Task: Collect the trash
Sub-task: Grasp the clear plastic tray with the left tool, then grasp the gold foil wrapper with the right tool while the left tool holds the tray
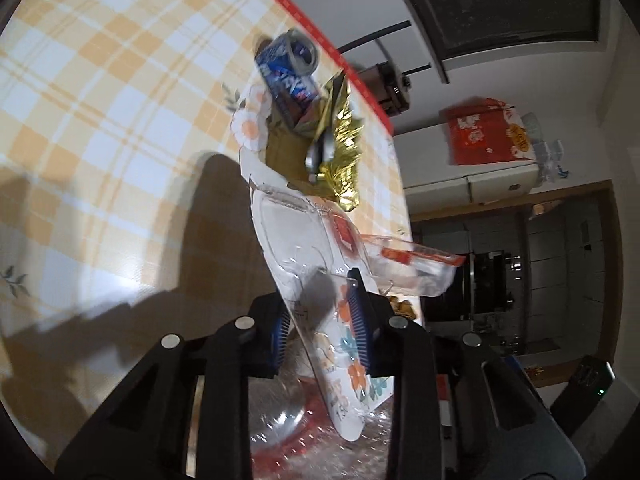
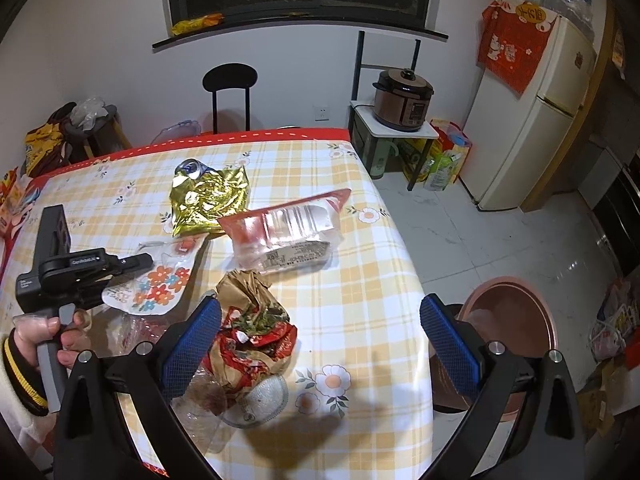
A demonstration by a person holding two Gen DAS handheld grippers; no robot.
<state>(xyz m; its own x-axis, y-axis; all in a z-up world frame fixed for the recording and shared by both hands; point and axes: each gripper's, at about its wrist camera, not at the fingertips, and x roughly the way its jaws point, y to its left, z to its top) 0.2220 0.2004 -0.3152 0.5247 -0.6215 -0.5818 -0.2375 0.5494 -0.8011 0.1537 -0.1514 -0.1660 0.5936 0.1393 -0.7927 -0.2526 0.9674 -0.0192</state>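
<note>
My left gripper (image 1: 320, 316) is shut on a clear blister pack with a flowered card backing (image 1: 304, 248); it also shows in the right wrist view (image 2: 156, 284), lifted just off the table. Beyond it lie a blue drink can (image 1: 286, 76) and a gold foil bag (image 1: 340, 152). My right gripper (image 2: 320, 344) is open and empty above the table's near right corner, beside a crumpled red and brown wrapper (image 2: 250, 328). A clear red-edged plastic package (image 2: 288, 228), the gold bag (image 2: 210, 200) and the can (image 2: 192, 168) lie further back.
The checked tablecloth (image 2: 360, 272) covers the table. A brown trash bin (image 2: 508, 328) stands on the floor right of the table. A clear lid (image 2: 260, 400) lies near the front edge. A chair (image 2: 230, 92), a rice cooker (image 2: 404, 100) and a fridge (image 2: 528, 120) stand behind.
</note>
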